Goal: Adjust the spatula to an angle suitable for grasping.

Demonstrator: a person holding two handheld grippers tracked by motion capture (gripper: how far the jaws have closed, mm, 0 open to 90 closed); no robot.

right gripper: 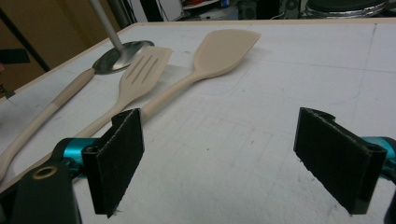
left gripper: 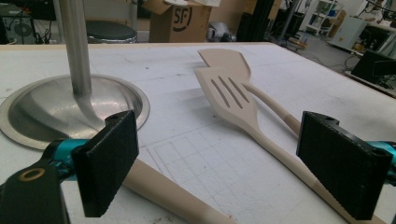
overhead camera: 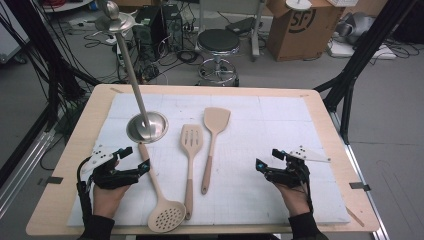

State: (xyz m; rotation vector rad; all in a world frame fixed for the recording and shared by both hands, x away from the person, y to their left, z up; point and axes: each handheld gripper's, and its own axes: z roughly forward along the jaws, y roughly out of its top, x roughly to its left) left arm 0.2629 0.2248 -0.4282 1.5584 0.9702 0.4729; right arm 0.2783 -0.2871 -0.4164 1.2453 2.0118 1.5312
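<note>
We see three utensils lying parallel at frame centre: skimmer (overhead camera: pixel 165 218), slotted turner (overhead camera: pixel 190 140), spatula (overhead camera: pixel 216 121); left gripper (overhead camera: pixel 134 159) and right gripper (overhead camera: pixel 266 159) both gape, grasping nothing, flanking them for easy reach.

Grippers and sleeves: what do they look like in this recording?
Both the left gripper and the right gripper are black two-jaw tools with flat, rough black pads, teal fittings behind the jaws and a grey three-cornered plate with small dark dots on top. A black cable trails from the left one. Sleeves are dark.
</note>
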